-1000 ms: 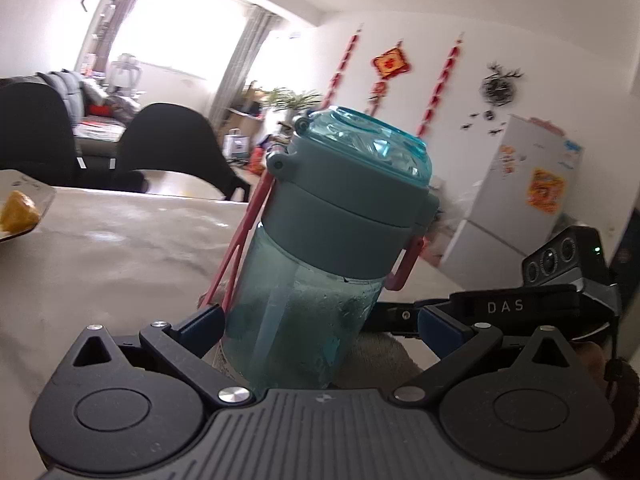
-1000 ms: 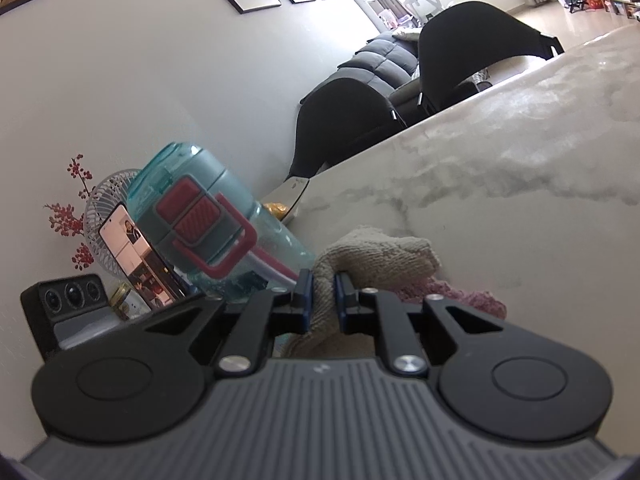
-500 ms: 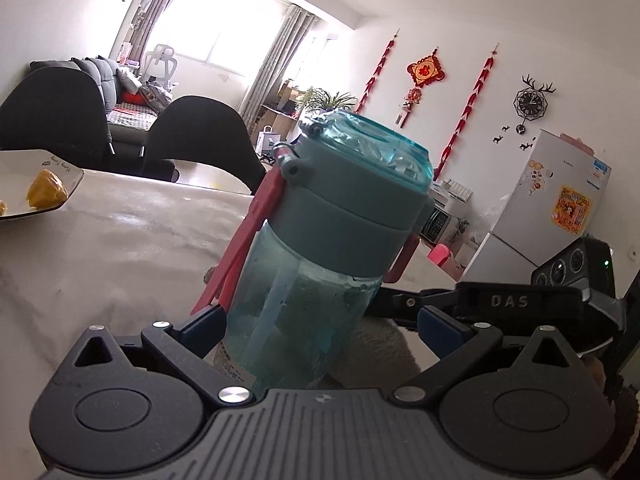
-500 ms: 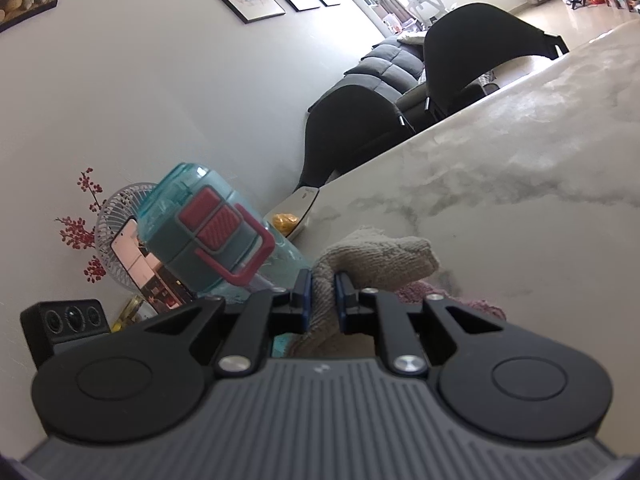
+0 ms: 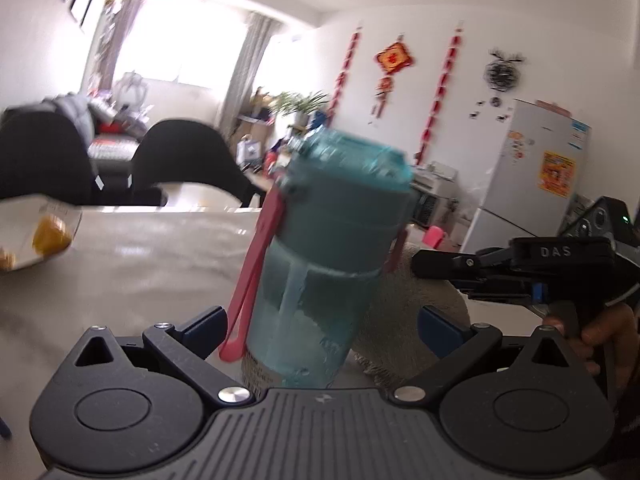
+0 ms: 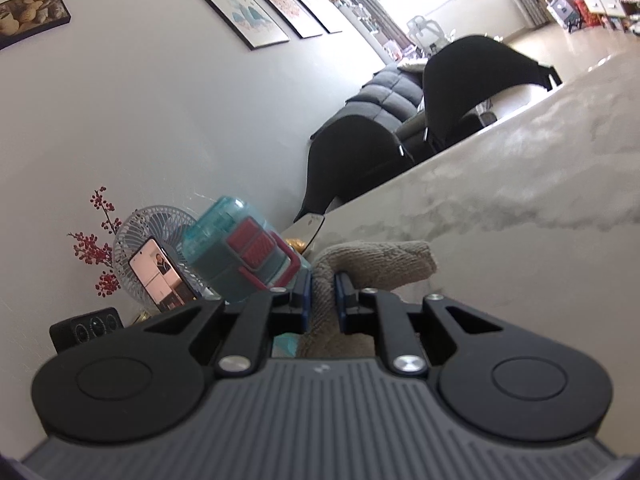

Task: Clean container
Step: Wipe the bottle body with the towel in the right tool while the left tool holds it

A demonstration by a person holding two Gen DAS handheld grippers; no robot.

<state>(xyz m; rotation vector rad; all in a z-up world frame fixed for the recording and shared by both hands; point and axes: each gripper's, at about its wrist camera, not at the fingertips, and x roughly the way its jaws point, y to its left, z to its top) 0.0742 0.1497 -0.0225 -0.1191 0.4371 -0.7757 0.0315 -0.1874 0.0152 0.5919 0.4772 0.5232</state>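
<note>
The left gripper (image 5: 320, 326) stands wide, its blue-padded fingers (image 5: 204, 330) flanking the translucent teal water bottle (image 5: 320, 276); whether the pads press it I cannot tell. The bottle is cylindrical, tilted, with a matte grey-green cap, a clear faceted lid and a pink rubbery strap (image 5: 252, 284). The right gripper (image 6: 322, 294) is pinched narrow on a beige, nubby terry cloth (image 6: 380, 260), pressed against the bottle's side above the marble-patterned table (image 6: 520, 208).
</note>
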